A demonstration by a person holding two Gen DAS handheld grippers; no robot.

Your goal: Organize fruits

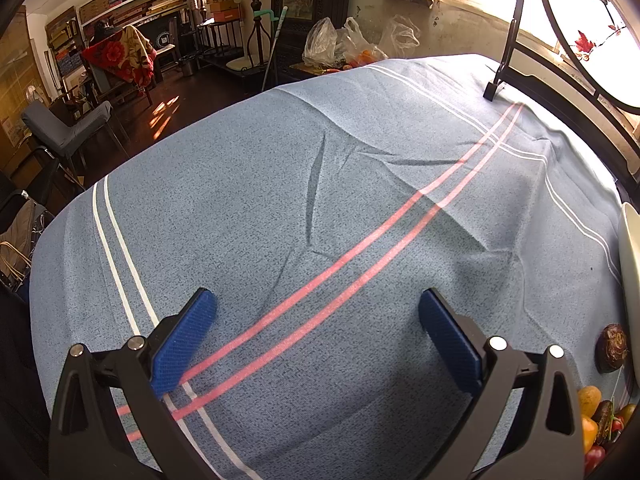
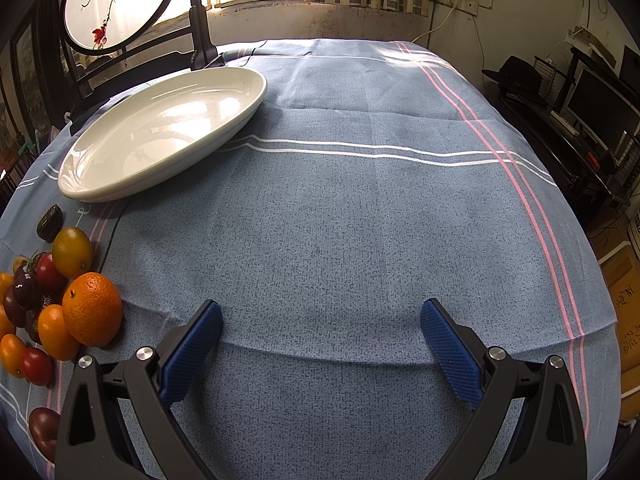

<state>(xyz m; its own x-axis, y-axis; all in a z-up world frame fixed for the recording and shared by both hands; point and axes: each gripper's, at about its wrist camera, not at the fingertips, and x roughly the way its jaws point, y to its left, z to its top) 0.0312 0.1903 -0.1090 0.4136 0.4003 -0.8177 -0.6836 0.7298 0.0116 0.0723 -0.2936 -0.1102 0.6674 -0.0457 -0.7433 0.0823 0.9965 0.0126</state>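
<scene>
I hold my left gripper (image 1: 318, 328) spread wide over the blue tablecloth (image 1: 280, 200), its blue pads gripping nothing, with the pair of pink stripes (image 1: 360, 256) running between them. My right gripper (image 2: 322, 338) is likewise wide apart and empty above bare cloth. I place everything by the white oval plate (image 2: 120, 184), which sits on the cloth with nothing in it. My right gripper hangs on the near side of the plate and to its right, well apart from it. The fruit pile (image 2: 48, 300) lies on the near side of the plate, towards its left end, close to the rim but not touching it. Nearest the plate is a dark brown water chestnut (image 2: 50, 223), just beside the rim; a little further from the plate sits a yellow-green kumquat (image 2: 72, 252), then a big orange (image 2: 92, 315), with red cherry tomatoes (image 2: 50, 272), dark purple fruits (image 2: 26, 290) and smaller orange kumquats (image 2: 56, 332) packed against it. One more dark purple fruit (image 2: 42, 428) lies furthest from the plate, apart from the heap. Beyond the plate stands a round painted screen (image 2: 120, 0) in a dark frame. From my left wrist view I catch only the plate's edge (image 1: 630, 248) at the far right, the water chestnut (image 1: 612, 346) just below it and the pile (image 1: 600, 428) lower still.
</scene>
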